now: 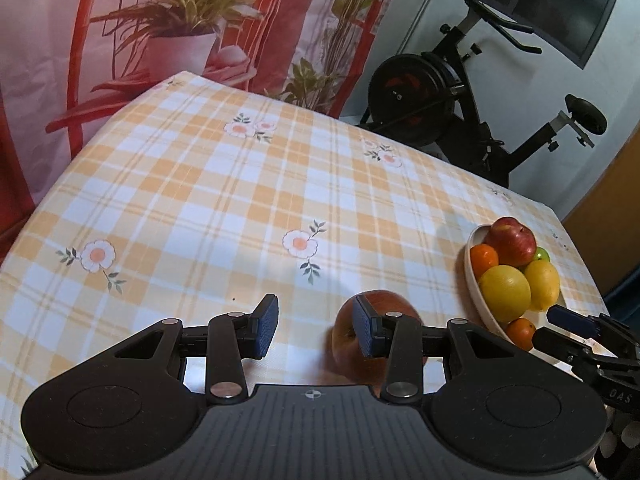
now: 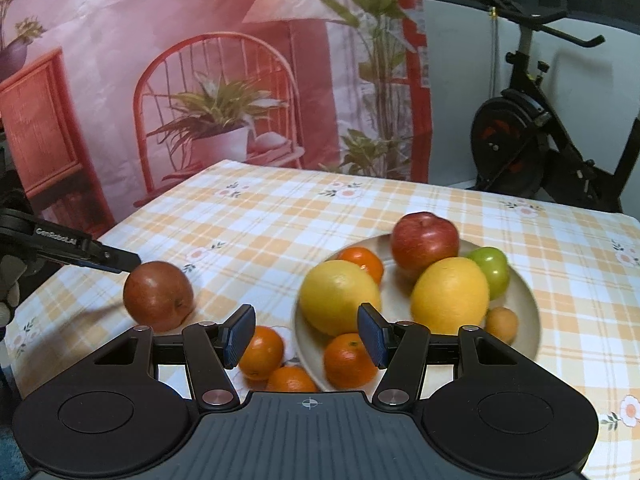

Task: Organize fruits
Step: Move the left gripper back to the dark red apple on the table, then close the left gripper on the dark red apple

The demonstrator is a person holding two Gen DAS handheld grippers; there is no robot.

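Left gripper [image 1: 316, 328] spread, empty; loose red apple [image 1: 372, 336] behind its 3 o'clock pad. Right gripper [image 2: 306, 334] spread, empty, above plate [image 2: 524, 300] rim; two mandarins [image 2: 260, 352] at 7 o'clock.

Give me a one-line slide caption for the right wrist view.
Open right gripper hovers near a plate of fruit; a red apple lies loose on the checked tablecloth.

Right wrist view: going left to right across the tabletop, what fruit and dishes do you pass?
Dark red apple → loose oranges → plate with left lemon, red apple, right lemon, green fruit.
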